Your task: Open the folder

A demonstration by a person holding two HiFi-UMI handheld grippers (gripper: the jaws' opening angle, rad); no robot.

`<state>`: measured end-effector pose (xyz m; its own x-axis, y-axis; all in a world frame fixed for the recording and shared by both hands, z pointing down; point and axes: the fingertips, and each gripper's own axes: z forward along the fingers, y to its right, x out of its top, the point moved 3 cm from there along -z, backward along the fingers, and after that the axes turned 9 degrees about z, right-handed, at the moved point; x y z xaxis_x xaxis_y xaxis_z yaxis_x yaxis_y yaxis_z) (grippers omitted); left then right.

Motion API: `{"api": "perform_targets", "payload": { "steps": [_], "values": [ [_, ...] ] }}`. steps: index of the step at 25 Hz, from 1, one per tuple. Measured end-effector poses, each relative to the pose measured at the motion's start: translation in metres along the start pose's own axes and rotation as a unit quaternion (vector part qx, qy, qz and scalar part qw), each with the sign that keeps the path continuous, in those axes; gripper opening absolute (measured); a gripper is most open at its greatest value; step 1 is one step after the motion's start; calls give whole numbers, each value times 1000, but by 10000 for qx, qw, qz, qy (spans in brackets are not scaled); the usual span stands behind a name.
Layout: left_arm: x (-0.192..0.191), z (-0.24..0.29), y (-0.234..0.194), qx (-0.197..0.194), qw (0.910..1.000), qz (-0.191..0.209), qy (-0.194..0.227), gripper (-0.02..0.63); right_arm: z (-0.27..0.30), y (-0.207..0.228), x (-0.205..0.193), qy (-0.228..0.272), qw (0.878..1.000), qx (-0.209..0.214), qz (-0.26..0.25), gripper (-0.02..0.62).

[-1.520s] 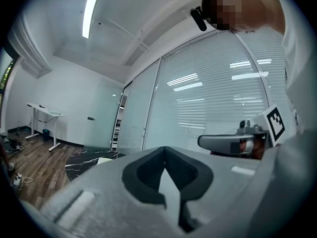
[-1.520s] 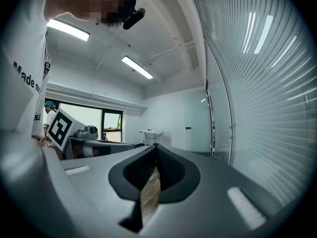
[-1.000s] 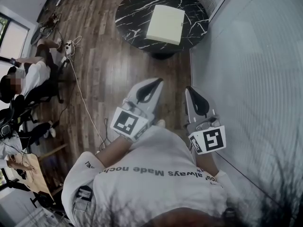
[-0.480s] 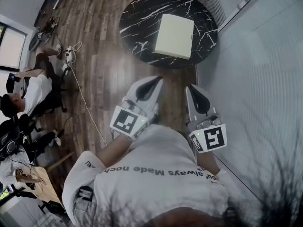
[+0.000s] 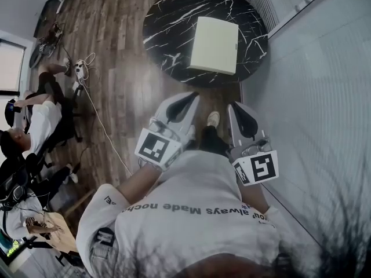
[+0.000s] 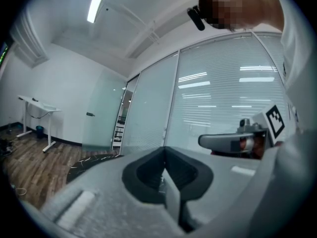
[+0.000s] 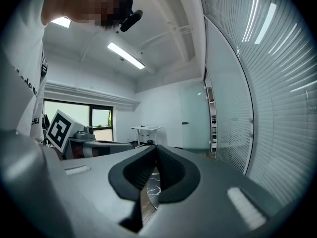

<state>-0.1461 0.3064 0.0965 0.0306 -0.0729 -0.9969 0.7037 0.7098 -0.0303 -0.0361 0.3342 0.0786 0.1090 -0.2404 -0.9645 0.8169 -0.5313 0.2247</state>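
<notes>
Items on my feed:

1. Folder: pale cream, lying flat and, as far as I can see, closed. It sits right of centre on the surface and nothing touches it.
2. Surface: a round black top with white marble veining, standing on the wood floor next to the glass wall.
3. Left gripper: held out in front of the person's white shirt and pointing toward the surface, well short of it. Its own view shows the jaws closed tip to tip with nothing between them.
4. Right gripper: just beside the left one and pointing the same way. Its jaws are also pressed together and empty. Its marker cube faces my head camera.
5. Shoe: on the floor between the two grippers.
6. Cable and power strip: on the floor, off to the left.
7. Seated people: at the far left edge.
</notes>
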Motion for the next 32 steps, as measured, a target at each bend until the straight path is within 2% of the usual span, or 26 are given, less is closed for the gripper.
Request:
{"api": "perform_targets", "payload": {
  "steps": [9, 15, 25, 32],
  "values": [
    [1, 57, -33, 64, 9999, 102, -61, 3, 44, 51, 14, 92, 9999, 61, 15, 2],
    [9, 125, -59, 117, 9998, 149, -60, 3, 80, 112, 33, 122, 9999, 107, 30, 2],
    [23, 241, -79, 172, 9995, 205, -156, 3, 117, 219, 72, 179, 9997, 142, 24, 2],
    [25, 306, -97, 264, 9992, 249, -146, 3, 146, 281, 84, 177, 9996, 214, 54, 2]
  ]
}}
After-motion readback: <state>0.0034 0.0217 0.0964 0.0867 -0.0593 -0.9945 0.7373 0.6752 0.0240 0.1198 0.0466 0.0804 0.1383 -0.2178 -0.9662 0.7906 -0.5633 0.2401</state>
